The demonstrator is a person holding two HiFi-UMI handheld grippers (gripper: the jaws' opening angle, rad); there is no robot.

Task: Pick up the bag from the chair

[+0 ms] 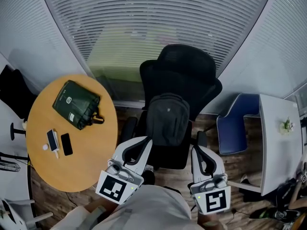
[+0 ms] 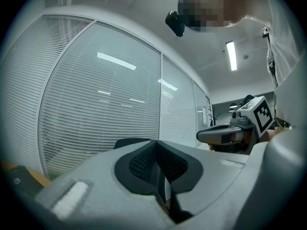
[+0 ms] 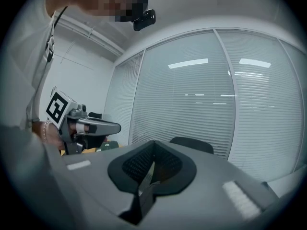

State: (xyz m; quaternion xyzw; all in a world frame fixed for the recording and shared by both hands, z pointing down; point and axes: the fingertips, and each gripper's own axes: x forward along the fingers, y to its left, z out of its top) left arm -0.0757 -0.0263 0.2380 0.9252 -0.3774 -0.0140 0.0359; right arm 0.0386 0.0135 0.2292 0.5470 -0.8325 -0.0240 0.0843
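Two empty grippers hovering just short of the bag on the chair.

The left gripper and the right gripper are both showing their jaws pressed together with nothing between them. The dark grey bag is leaning upright against the back of the black chair, just ahead of the tips and between the two grippers. A round wooden table is sitting to the left of the left gripper, carrying a green pouch.
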